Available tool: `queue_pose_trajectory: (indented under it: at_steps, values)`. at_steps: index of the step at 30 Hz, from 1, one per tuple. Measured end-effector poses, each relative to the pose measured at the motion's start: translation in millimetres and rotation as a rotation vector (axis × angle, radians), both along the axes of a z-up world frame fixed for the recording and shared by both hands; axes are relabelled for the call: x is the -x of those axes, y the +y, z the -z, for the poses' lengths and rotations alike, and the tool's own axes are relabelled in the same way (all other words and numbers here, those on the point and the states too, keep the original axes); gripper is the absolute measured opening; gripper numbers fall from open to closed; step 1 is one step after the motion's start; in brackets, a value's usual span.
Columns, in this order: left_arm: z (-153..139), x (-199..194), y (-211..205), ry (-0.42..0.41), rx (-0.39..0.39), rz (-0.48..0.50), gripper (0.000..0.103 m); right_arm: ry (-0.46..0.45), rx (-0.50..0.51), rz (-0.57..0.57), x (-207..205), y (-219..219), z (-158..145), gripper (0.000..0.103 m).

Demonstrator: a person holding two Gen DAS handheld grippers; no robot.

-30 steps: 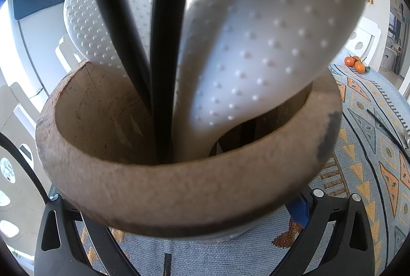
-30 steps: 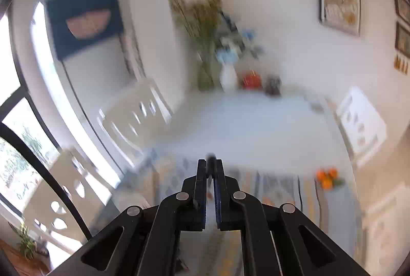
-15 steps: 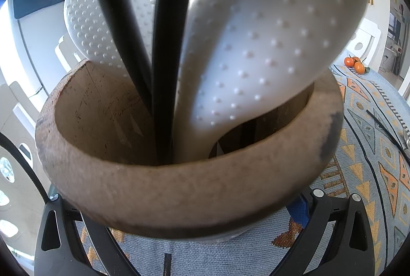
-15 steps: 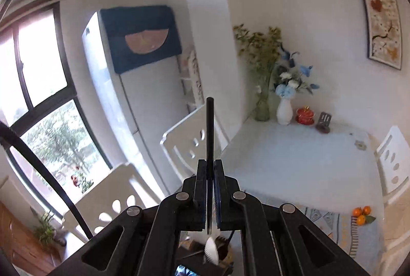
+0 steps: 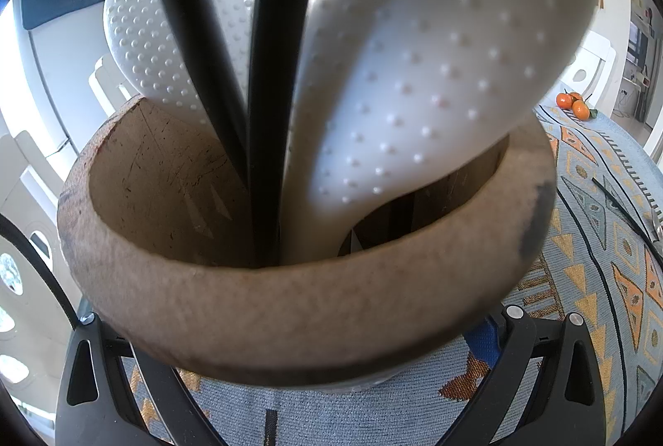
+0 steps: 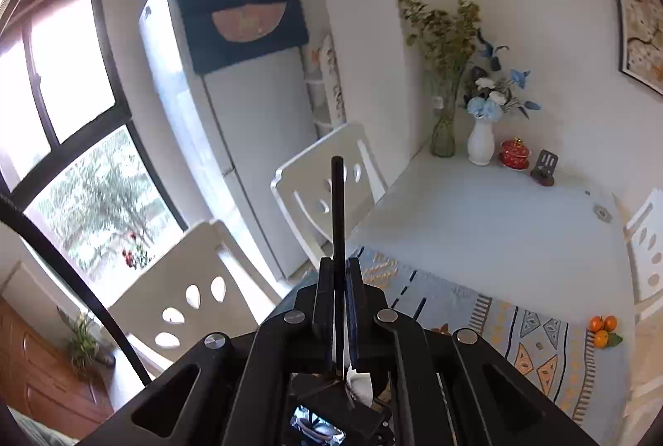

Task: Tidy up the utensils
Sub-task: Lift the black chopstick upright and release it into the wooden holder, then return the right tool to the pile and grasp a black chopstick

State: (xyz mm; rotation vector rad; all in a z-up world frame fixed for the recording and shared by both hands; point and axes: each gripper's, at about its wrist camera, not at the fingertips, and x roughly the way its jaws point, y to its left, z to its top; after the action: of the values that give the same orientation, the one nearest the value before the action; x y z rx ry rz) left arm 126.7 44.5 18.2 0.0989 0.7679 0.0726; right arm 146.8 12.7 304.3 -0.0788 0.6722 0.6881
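While I hold steady:
Done: two white spoons (image 5: 414, 73) in holder (image 5: 290, 313).
Left gripper (image 5: 315, 384): clamping holder.
Right gripper (image 6: 340, 305): pinching black chopstick (image 6: 337, 218), still unplaced.

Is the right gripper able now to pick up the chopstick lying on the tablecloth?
Probably not yet. The right gripper is shut on a black stick, so its jaws are not free. The chopstick lies uncovered on the tablecloth beside the holder; nothing blocks it otherwise.
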Motion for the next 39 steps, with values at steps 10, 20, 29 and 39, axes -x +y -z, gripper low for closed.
queue_pose_trajectory:
  at_steps: [10,20,29,39]
  values:
    - [-1,2,-2,-0.001,0.001,0.001,0.101,-0.045,0.007,0.002,6,-18,-17,0.029]
    - [-1,1,-3,0.000,0.001,0.001,0.101,-0.152,-0.012,0.229,8,-95,-38,0.048]
    - [-1,1,-2,0.000,0.001,0.001,0.101,0.082,0.021,0.503,-28,-190,27,0.048]
    - [-2,1,-3,0.000,-0.001,0.001,0.101,0.672,0.227,0.603,-79,-247,233,0.048]
